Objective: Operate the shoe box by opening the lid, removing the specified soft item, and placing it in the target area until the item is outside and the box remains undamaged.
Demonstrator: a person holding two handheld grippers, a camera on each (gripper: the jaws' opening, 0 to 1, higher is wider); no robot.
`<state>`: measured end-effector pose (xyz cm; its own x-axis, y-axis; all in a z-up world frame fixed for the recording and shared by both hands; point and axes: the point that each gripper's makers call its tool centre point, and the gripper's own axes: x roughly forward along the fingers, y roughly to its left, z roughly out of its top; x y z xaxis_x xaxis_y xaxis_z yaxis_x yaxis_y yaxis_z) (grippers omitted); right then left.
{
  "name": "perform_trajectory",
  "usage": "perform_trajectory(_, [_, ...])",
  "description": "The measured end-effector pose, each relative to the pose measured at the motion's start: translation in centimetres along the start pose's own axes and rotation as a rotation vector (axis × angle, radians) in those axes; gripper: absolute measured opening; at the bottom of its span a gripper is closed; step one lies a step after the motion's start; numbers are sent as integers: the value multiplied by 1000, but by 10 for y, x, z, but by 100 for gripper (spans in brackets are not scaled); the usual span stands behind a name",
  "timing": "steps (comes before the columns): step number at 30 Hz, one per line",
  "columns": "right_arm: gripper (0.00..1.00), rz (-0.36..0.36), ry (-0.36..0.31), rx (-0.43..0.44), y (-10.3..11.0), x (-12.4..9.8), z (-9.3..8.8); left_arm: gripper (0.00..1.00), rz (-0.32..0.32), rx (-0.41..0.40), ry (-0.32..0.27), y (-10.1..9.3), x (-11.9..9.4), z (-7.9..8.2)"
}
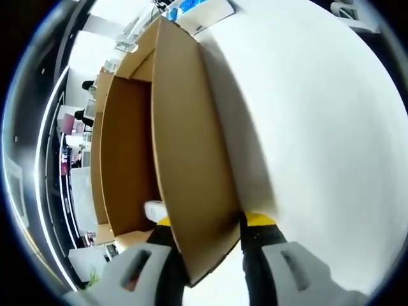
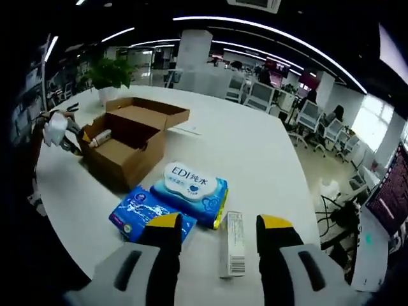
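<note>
left gripper view: the left gripper (image 1: 203,237) clamps the cardboard wall of the open box (image 1: 185,159) on the white table (image 1: 319,127). right gripper view: the right gripper (image 2: 217,231) hangs with jaws apart, holding nothing, above a small carton (image 2: 233,243); two blue wipe packs (image 2: 189,192) lie just beside it, near the box (image 2: 127,137), its lid open, with the left gripper (image 2: 58,129) at its far wall.

Both tools look the same. The left gripper (image 1: 201,224) and right gripper (image 2: 217,224) have black fingers with yellow tips and chunky grey parts below.
</note>
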<state>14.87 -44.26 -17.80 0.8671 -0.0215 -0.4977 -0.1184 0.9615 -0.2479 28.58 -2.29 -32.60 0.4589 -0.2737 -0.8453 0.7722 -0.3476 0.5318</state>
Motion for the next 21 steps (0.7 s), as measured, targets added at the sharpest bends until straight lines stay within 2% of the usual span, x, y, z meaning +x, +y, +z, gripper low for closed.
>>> perform_trajectory(3, [62, 1, -65, 3, 26, -12, -4, 30, 3, 5, -2, 0, 0, 0])
perform_trajectory(5, [69, -15, -94, 26, 36, -15, -7, 30, 4, 7, -4, 0, 0, 0])
perform_trajectory(6, [74, -15, -93, 18, 43, -15, -14, 30, 5, 8, -5, 0, 1, 0])
perform_trajectory(8, [83, -40, -113, 55, 52, -10, -21, 31, 6, 10, -6, 0, 1, 1])
perform_trajectory(11, [93, -49, -149, 164, 74, 5, -38, 31, 9, 11, -7, 1, 1, 0])
perform_trajectory(15, [99, -56, -158, 249, 98, 29, -60, 31, 10, 14, -9, 0, 0, 1])
perform_trajectory(19, [100, -72, -184, 324, 109, 42, -68, 31, 15, 14, -11, 1, 0, 1])
perform_trajectory(21, [100, -100, -236, 378, 113, 44, -66, 31, 14, 14, -9, 1, 0, 1])
